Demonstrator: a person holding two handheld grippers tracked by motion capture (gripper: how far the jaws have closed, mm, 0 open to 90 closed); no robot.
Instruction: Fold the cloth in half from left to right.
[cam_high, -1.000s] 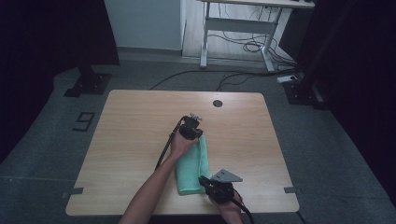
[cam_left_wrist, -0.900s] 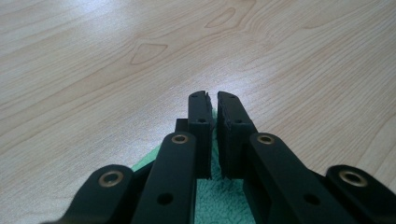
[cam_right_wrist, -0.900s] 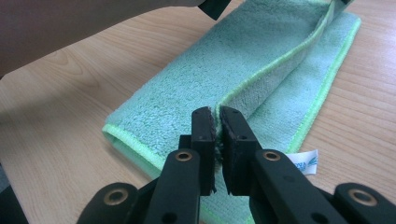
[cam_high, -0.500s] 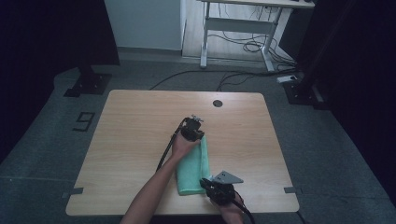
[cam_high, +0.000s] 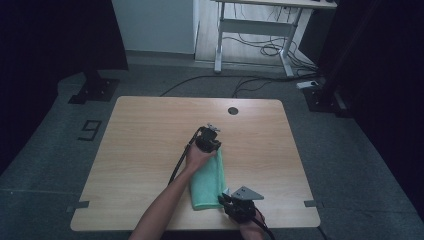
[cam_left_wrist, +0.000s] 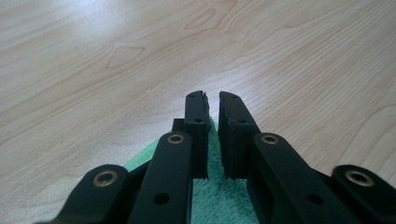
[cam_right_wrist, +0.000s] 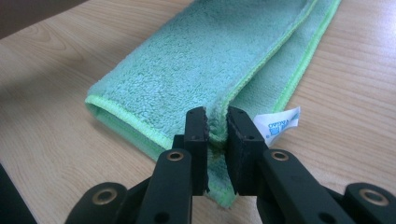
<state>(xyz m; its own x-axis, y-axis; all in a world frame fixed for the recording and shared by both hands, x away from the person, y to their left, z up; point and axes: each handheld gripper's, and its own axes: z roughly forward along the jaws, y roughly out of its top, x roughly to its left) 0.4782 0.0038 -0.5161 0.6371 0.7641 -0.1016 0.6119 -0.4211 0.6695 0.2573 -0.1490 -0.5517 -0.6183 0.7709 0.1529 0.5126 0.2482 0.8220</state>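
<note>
A green towel (cam_high: 207, 182), folded into a long strip, lies on the wooden table (cam_high: 150, 130). My left gripper (cam_high: 214, 145) rests at its far end, held by a bare hand. In the left gripper view, the left gripper (cam_left_wrist: 212, 95) is open by a narrow slit, with the towel's corner (cam_left_wrist: 215, 200) under the jaws and nothing between the pads. My right gripper (cam_high: 223, 200) is at the near end. In the right gripper view, the right gripper (cam_right_wrist: 216, 112) has the towel's (cam_right_wrist: 196, 60) folded edge between its pads, which still touch it. Its jaws have just been opening slightly.
A white care label (cam_right_wrist: 278, 123) sticks out of the towel beside the right jaw. The table has a round cable hole (cam_high: 233, 110) near its far edge. Beyond the table stand a desk frame (cam_high: 255, 30) and floor cables.
</note>
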